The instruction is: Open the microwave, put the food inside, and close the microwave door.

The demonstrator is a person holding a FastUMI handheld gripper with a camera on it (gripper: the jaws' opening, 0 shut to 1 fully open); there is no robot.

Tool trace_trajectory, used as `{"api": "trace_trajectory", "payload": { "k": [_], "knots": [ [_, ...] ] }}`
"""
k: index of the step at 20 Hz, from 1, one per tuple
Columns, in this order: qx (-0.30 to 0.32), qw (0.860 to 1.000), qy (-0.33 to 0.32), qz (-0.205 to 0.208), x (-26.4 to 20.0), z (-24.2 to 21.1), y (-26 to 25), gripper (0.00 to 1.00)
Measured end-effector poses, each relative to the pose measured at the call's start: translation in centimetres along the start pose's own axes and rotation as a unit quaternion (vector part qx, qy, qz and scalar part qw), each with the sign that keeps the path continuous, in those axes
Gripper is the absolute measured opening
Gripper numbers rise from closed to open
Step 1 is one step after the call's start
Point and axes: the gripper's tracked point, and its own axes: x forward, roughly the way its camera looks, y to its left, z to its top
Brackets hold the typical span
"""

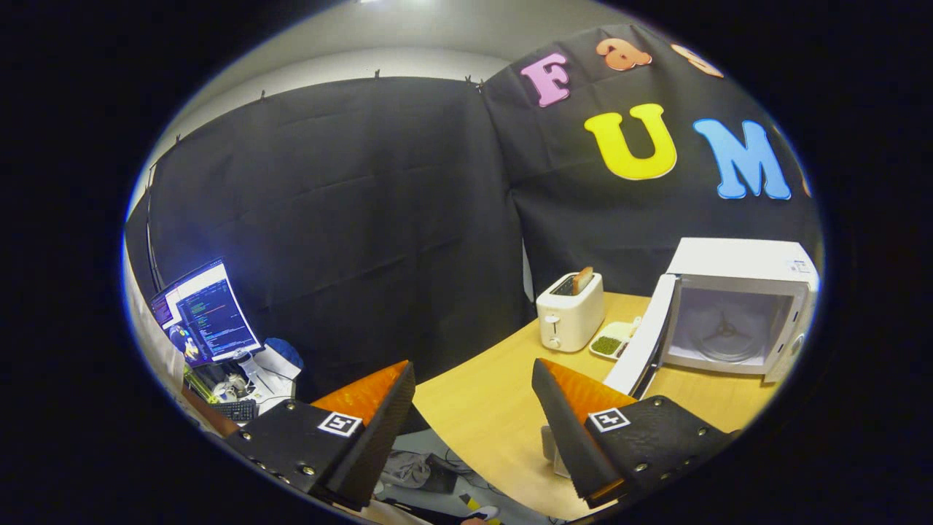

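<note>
Wooden desk (481, 408) ahead: microwave (736, 306) door (641, 343) already open, chamber bare; food tray (611, 341) still outside. Claw (474, 397) released, grasping nothing.

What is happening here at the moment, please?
A person holds a gripper near the edge of a wooden table. Its fingers are open and hold nothing. Beyond them, the white microwave stands with its door swung open, and its chamber looks empty. The food, a small tray with something green, lies on the table between the toaster and the microwave door. A slice of bread sticks up from the toaster. So the food is not yet inside.
</note>
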Motion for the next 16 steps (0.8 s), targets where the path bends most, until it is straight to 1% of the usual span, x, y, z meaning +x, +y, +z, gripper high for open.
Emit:
{"api": "trace_trajectory", "payload": {
  "k": [5,9,16],
  "knots": [
    [-0.023,0.998,-0.024,-0.062,-3.5,1.2,-4.2,0.98],
    [-0.015,0.993,-0.031,-0.116,-6.5,1.0,-8.0,0.97],
    [0.015,0.975,-0.026,-0.221,-13.0,-0.7,-15.8,0.97]
  ]
}}
